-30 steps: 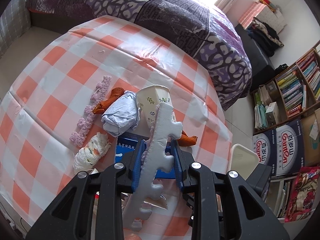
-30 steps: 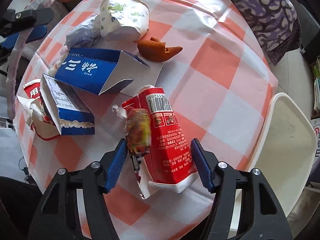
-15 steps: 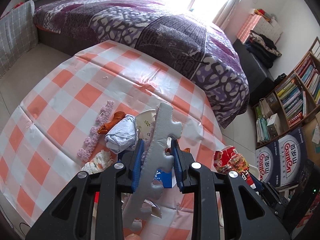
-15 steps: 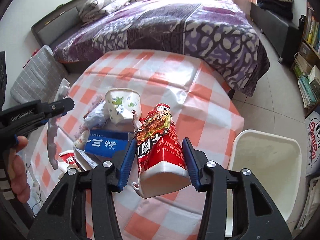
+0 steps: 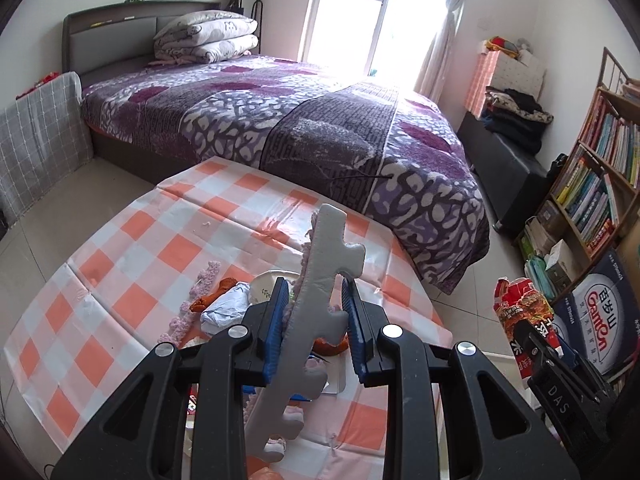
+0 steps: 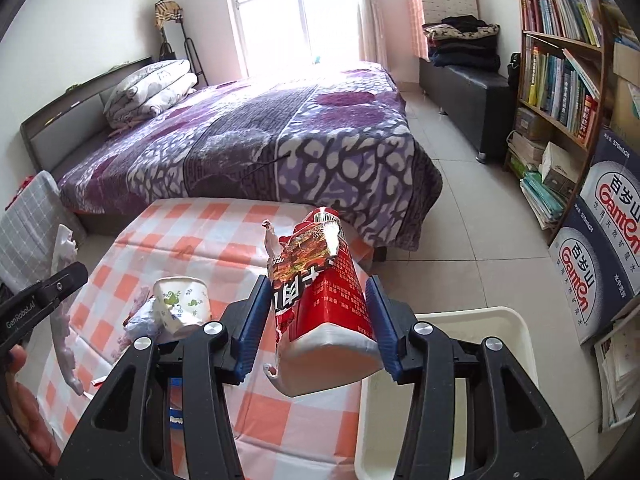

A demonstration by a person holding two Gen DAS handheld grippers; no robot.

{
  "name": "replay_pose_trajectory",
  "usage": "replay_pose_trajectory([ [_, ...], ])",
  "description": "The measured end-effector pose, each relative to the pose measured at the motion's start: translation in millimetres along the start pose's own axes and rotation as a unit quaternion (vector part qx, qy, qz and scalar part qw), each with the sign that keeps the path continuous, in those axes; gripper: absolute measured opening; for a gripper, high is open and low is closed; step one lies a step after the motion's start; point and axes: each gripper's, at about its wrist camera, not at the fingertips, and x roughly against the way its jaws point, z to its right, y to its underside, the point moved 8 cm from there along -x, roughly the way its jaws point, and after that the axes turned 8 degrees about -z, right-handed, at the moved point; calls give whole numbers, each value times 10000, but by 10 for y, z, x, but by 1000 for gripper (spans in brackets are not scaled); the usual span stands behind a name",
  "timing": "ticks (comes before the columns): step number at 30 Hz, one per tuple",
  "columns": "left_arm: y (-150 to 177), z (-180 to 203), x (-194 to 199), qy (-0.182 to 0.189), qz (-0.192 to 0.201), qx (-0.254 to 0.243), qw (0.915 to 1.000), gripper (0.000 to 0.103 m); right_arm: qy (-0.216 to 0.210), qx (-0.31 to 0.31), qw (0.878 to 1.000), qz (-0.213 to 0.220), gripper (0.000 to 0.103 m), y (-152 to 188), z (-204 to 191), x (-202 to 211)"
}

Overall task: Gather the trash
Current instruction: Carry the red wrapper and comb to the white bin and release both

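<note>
Right wrist view: torn, crumpled red carton (image 6: 324, 300), white base

Red carton (image 6: 324, 300) and foam strip (image 5: 308, 320) lifted off table (both gripped).

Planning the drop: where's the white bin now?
Right wrist view, lower right: the white bin stands on the floor beside the checked table, just right of the right claw's red carton.

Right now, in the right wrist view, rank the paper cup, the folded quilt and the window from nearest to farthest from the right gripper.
1. Paper cup, on the table, left of the right gripper.
2. Folded quilt, at the bed's head.
3. Window, far wall.
</note>
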Motion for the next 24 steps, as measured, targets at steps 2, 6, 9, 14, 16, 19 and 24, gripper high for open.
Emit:
replay_pose_trajectory([
  [2,31,118,6,12,16,-98,9999,28,93,-165,9998,-22,46,-19,131,12],
  [6,111,336,-40,147,-61,-183,9997,28,230,-437,9987,-103,47,-13,335,6],
  [9,209,537,-109,280,-184,-293,9990,28,341,-633,9973,-149,47,-7,505,25],
  [14,436,857,-227,437,-448,-558,9965,28,527,-1003,9934,-188,48,-30,844,101],
  [16,522,982,-267,540,-566,-648,9948,28,620,-1137,9915,-154,51,-41,978,148],
  [19,654,1174,-338,730,-799,-760,9912,28,795,-1339,9878,-42,57,-57,1182,233],
  [24,832,1467,-409,921,-1030,-949,9859,28,1082,-1618,9807,155,77,-76,1503,366],
])
